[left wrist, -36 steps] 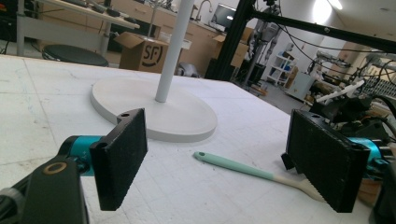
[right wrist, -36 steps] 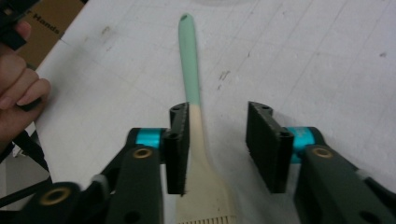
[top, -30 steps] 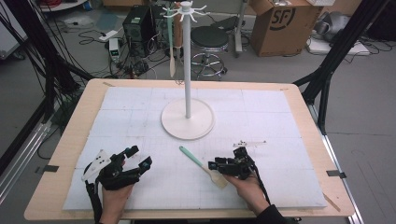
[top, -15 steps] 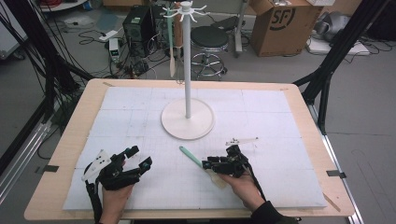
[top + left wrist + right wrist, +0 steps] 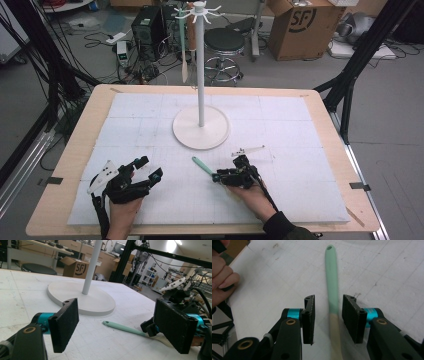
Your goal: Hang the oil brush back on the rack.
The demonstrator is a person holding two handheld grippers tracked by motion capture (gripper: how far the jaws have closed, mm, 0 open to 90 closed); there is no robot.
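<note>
1. Left gripper (image 5: pixel 148 175): jaws spread wide, nothing between them, resting on the table (image 5: pixel 75 150).
2. Spatula (image 5: pixel 331 280): mint-green handle with a hole at its tip, pale wooden-looking lower part, blurred; lies flat near the stand (image 5: pixel 200 127).
3. Right gripper (image 5: pixel 328 317): jaws have just been closing around the spatula, not yet touching.

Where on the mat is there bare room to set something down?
Free: the mat right of the stand base, and its left part above the left tool. Crowded: the front middle, where the right tool straddles the spatula.
</note>
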